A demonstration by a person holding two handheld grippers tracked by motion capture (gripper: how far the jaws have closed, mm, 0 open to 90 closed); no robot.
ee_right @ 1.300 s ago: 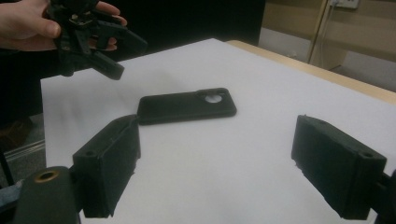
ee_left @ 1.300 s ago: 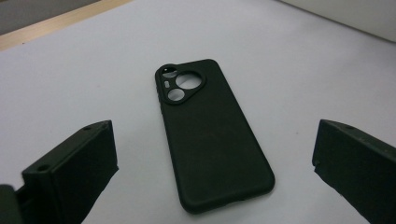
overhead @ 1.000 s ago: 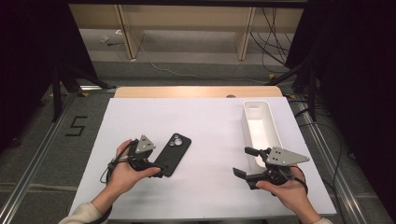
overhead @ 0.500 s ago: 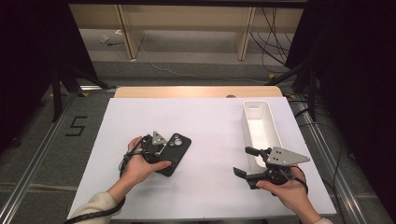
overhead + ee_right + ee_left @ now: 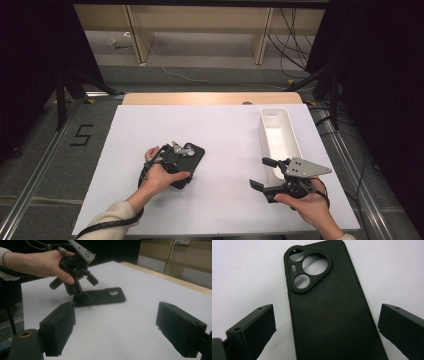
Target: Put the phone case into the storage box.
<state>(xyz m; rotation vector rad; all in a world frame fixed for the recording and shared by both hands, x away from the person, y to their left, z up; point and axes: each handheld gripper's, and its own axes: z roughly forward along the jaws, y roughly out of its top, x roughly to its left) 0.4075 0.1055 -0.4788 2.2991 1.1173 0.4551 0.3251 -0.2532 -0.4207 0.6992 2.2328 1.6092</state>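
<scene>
The phone case [image 5: 329,307] is black and lies flat, back up, on the white sheet [image 5: 225,135], well left of the tray [image 5: 280,135]. Its camera cut-out sits at the end away from the person. The left gripper [image 5: 177,157] hangs over the case's near end, tipped down at it. In the left gripper view the jaws stand wide, one on each long side of the case, and neither pad touches it, so the left gripper is released. In the right gripper view one of its jaws looks to rest on or just above the case's end; I cannot tell which. The right gripper [image 5: 262,172] is just beside the tray's near end, pointing toward the case, its jaws spread with bare sheet between them.
</scene>
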